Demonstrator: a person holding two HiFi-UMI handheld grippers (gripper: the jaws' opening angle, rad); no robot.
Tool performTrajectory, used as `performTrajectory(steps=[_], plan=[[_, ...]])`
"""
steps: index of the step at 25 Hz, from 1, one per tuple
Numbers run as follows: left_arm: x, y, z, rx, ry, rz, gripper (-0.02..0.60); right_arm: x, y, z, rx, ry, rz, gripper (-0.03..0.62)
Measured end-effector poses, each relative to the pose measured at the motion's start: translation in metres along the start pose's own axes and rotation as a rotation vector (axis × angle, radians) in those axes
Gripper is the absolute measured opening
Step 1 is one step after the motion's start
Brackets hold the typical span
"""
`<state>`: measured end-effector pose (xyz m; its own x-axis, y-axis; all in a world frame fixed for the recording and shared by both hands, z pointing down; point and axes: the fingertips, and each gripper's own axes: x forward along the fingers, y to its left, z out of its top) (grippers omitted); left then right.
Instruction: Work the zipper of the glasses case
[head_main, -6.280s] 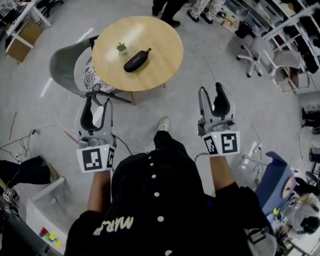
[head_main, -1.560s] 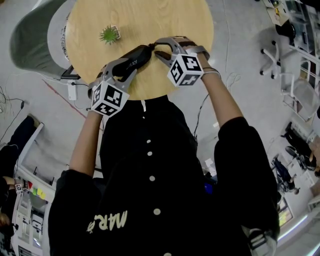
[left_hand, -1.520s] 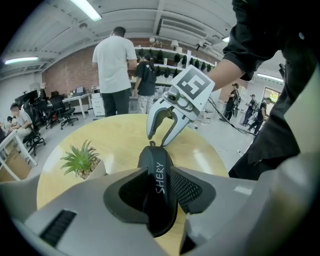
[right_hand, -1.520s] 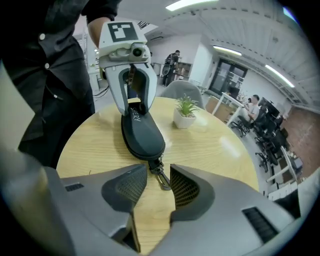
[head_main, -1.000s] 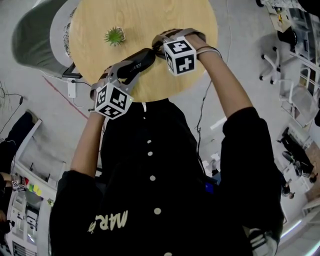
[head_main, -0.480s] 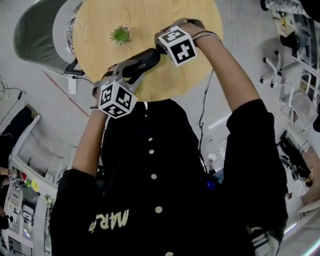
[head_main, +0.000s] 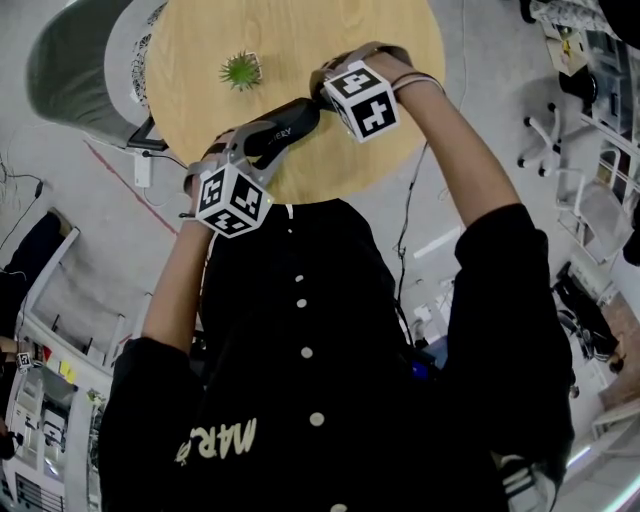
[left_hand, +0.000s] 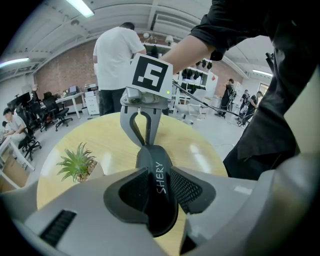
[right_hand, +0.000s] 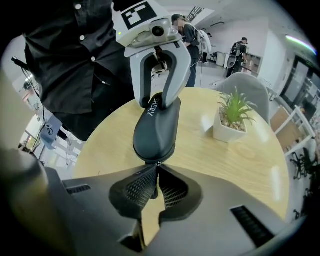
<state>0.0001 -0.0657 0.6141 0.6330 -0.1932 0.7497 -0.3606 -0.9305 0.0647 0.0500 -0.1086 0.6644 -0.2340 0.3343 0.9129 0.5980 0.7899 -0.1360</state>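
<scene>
The left gripper (head_main: 255, 140) was nearest, by the near edge of the round wooden table (head_main: 200, 60). Its jaws stood fairly wide and clamped the near end of the black glasses case (head_main: 288, 122), one dark pad pressed to each long side. The case lay flat on the tabletop, running from near left to far right, with white lettering along its top.

At the far right end of the case was the right gripper (right_hand: 156, 175), pointing steeply down. Its jaws had just been closing and were almost together, only a thin gap showing behind the tips. The tips met right at the end of the case, pinched on the small zipper pull (right_hand: 157, 164) that stuck out there. The pads did not touch the body of the case itself.

Farther off and to the left, a small green plant (head_main: 241, 70) in a white pot stood on the table, apart from the case. Beyond the table's far left edge was a grey chair (head_main: 70, 70).
</scene>
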Motion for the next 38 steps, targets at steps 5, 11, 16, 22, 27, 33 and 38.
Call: performTrajectory(steps=[5,11,16,22,27,33,38], plan=[[0.0,-0.001,0.001,0.003,0.015,0.01,0.137,-0.004,0.0,-0.001,0.028,0.023,-0.085,0.006],[0.0,-0.002,0.001,0.005,0.028,0.022,0.137,-0.006,0.002,-0.003,0.144,0.077,-0.164,0.005],[-0.002,-0.002,0.002,0.022,0.034,0.032,0.138,-0.007,0.007,-0.003,0.217,0.109,-0.175,0.005],[-0.001,-0.003,0.004,0.015,0.057,0.03,0.138,-0.006,0.02,-0.003,0.318,0.095,-0.182,0.005],[-0.003,-0.004,0.004,0.014,0.068,0.027,0.138,-0.003,0.032,0.003,0.413,0.062,-0.205,0.005],[-0.004,-0.004,0.006,0.004,0.071,0.024,0.138,0.0,0.038,0.008,0.575,0.023,-0.245,0.005],[-0.003,-0.005,0.007,-0.001,0.091,0.013,0.138,0.002,0.044,0.012,0.734,-0.031,-0.295,0.005]])
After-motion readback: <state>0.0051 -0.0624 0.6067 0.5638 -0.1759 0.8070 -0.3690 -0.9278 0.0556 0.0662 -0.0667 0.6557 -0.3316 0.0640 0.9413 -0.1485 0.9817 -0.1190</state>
